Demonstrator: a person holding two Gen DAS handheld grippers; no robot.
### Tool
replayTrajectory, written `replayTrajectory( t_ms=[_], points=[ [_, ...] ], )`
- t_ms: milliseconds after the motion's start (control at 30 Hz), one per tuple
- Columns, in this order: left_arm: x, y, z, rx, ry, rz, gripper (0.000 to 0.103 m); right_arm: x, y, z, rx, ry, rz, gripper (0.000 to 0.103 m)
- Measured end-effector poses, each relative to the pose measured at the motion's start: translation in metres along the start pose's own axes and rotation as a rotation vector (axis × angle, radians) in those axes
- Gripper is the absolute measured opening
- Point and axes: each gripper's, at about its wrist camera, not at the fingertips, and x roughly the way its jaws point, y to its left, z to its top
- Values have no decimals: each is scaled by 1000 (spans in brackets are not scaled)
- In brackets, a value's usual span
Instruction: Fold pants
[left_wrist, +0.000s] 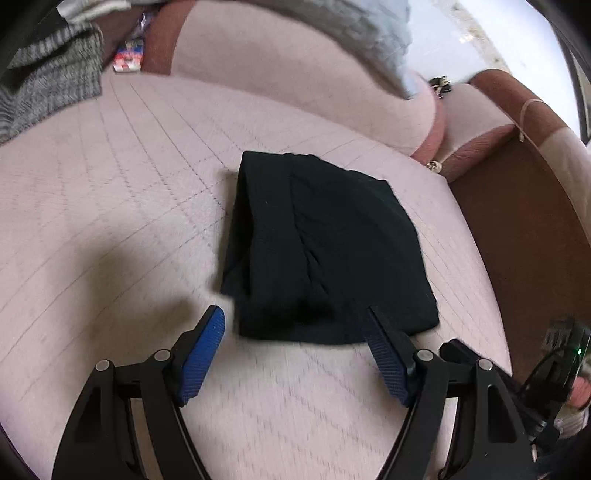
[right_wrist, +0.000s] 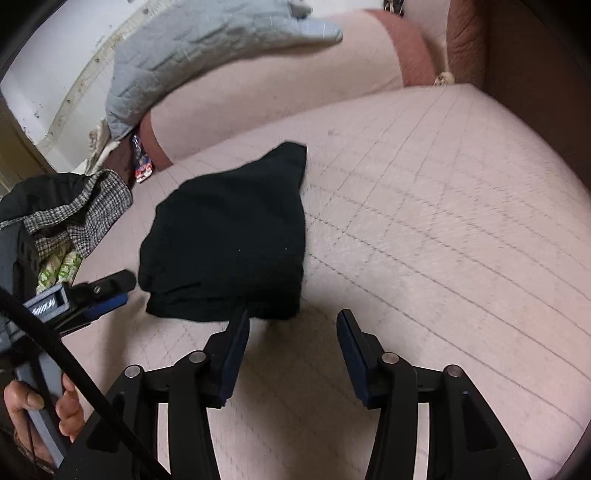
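The black pants (left_wrist: 325, 251) lie folded into a compact bundle on the pink quilted seat cushion (left_wrist: 110, 184); they also show in the right wrist view (right_wrist: 229, 236). My left gripper (left_wrist: 295, 314) is open and empty, its blue-padded fingers just in front of the bundle's near edge; the right finger tip overlaps that edge. My right gripper (right_wrist: 291, 314) is open and empty, near the bundle's near right corner. The left gripper also shows in the right wrist view (right_wrist: 99, 295), beside the bundle's left edge.
A grey checked garment (left_wrist: 48, 81) lies at the cushion's far left, also in the right wrist view (right_wrist: 81, 210). A grey quilted pillow (right_wrist: 207, 48) rests on the pink backrest (left_wrist: 277, 66). A brown armrest (left_wrist: 517, 206) bounds the seat's right side.
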Motion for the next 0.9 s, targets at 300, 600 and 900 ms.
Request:
replayTrajectory(
  t_ms=[300, 600, 900],
  points=[
    [-60, -32, -73, 68, -168, 187, 79, -31, 10, -70, 1, 28, -44, 61],
    [-99, -63, -93, 152, -296, 252, 87, -52, 46, -94, -119, -29, -96, 68],
    [-93, -64, -104, 156, -234, 222, 87, -52, 49, -97, -103, -8, -102, 69]
  ],
)
